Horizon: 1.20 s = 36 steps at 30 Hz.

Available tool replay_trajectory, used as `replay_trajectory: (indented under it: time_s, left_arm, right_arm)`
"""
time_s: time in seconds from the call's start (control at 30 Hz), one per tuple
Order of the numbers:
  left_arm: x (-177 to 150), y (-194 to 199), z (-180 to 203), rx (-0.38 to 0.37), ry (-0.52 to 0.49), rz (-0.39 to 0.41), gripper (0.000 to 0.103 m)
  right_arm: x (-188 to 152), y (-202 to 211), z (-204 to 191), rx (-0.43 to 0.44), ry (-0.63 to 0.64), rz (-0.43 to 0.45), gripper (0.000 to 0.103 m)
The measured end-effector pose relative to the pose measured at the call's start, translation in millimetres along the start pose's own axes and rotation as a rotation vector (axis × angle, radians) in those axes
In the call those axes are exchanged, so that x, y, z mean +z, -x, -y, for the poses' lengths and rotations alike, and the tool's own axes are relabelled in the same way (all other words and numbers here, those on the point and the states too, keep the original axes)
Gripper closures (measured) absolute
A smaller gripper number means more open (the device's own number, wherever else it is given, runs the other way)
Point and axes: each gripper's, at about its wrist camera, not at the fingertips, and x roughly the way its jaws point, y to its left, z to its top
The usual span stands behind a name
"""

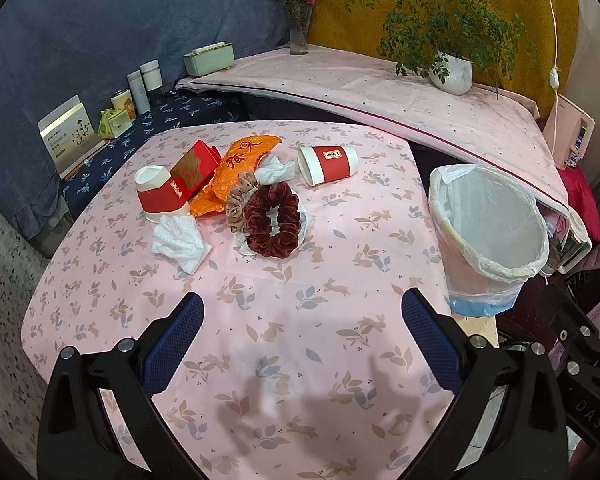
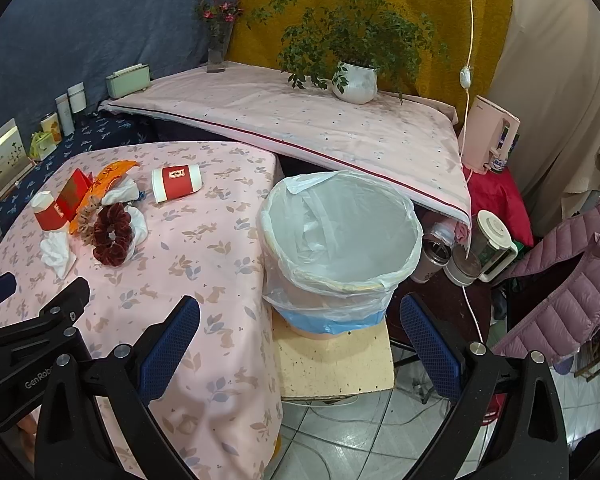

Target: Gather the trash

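On the pink rabbit-print table point(image 1: 292, 360) lies a heap of litter: a tipped red paper cup point(image 1: 327, 164), an upside-down red cup point(image 1: 156, 196), a red box point(image 1: 193, 168), an orange wrapper point(image 1: 236, 168), crumpled white tissues point(image 1: 180, 242) and two scrunchies, dark red point(image 1: 274, 222) and tan point(image 1: 239, 200). A bin point(image 1: 496, 236) with a clear liner stands empty off the table's right edge. My left gripper point(image 1: 302, 344) hangs open over the near table, short of the heap. The right gripper point(image 2: 300, 344) is open in front of the bin point(image 2: 340, 240), with the tipped cup point(image 2: 177, 182) far to its left.
The bin rests on a cream stool point(image 2: 336, 364) over tiled floor. Behind is a raised pink-covered shelf point(image 1: 380, 92) with a potted plant point(image 1: 452, 72), flower vase point(image 1: 300, 32) and green box point(image 1: 209, 59). Jars and a card stand point(image 1: 70, 136) line the back left. Appliances and a purple jacket point(image 2: 560, 272) crowd the right.
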Motion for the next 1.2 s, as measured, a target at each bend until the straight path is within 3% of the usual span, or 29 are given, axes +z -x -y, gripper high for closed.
replay_trajectory:
  time_s: [0.73, 1.2]
  left_arm:
    - [1, -5, -2, -0.030, 0.000, -0.007, 0.008]
    - [10, -31, -52, -0.058, 0.071, -0.023, 0.008]
  right_arm:
    - [8, 1, 2, -0.017, -0.001, 0.005, 0.007]
    - [17, -5, -32, -0.042, 0.012, 0.028, 0.007]
